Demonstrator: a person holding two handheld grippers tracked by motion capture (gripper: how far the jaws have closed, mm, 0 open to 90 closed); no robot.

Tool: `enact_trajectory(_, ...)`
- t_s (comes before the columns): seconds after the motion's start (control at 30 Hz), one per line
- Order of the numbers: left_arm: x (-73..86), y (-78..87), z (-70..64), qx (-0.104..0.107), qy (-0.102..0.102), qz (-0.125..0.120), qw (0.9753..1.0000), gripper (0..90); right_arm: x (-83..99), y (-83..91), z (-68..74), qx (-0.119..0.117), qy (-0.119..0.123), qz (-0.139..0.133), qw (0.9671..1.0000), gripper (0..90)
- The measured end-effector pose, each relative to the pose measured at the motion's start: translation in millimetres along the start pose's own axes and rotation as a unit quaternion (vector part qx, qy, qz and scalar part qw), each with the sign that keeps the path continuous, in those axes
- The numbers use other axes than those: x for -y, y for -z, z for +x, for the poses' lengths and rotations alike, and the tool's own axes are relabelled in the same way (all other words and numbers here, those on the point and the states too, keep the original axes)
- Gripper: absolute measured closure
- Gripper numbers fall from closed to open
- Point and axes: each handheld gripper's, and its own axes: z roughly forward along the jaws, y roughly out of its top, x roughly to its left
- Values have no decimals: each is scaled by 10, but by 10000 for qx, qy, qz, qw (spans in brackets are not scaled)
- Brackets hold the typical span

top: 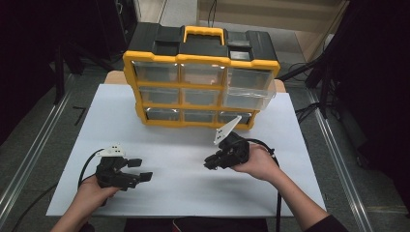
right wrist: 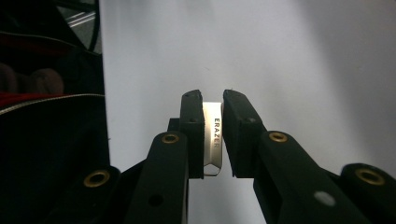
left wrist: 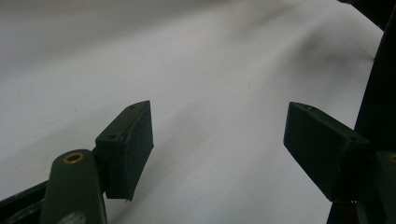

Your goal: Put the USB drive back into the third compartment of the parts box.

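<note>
The right gripper [right wrist: 213,140] has its fingers [right wrist: 192,135] pressed onto a white eraser [right wrist: 214,135], holding it above the white counter [top: 183,159]. The left gripper [top: 138,170] has its fingers [left wrist: 128,149] spread wide with nothing between them, low over the counter. Behind stands a yellow drawer organizer [top: 200,89], one right-hand drawer [top: 249,99] pulled out.
</note>
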Motion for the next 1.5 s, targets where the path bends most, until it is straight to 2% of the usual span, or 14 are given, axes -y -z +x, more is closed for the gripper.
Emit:
enact_trajectory(0.13,-2,-11,-5,31,-26,25,10000,255,-33,44,46,-38,223,173,9996,765)
enact_trajectory(0.27,-2,0,-2,8,-15,9,10000,255,-74,102,52,-81,267,159,9995,765)
enact_trajectory(0.3,-2,0,-1,10,-14,10,10000,255,-89,101,14,27,515,16,9987,765)
enact_trajectory(0.37,-3,-5,0,17,4,3,10000,255,-116,137,37,-122,488,138,9986,766)
enact_trajectory(0.5,-1,-12,-4,29,6,14,10000,255,-151,172,51,-208,425,180,9987,766)
enact_trajectory(0.57,-1,-14,-4,31,9,19,10000,254,-179,190,60,-367,369,182,9985,766)
enact_trajectory(0.6,-1,-14,-3,33,15,15,10000,255,-206,222,68,-244,360,183,9989,766)
enact_trajectory(1.03,-2,-14,2,26,20,18,10000,255,-337,389,69,-178,474,187,9985,766)
enact_trajectory(1.07,-1,-13,1,27,23,14,10000,255,-351,398,68,-207,544,177,9981,767)
enact_trajectory(1.23,-1,-10,-2,25,17,11,10000,254,-425,500,80,-152,628,191,9977,766)
enact_trajectory(1.5,-1,-6,-4,9,5,-5,10000,255,-535,665,80,-44,635,162,9978,766)
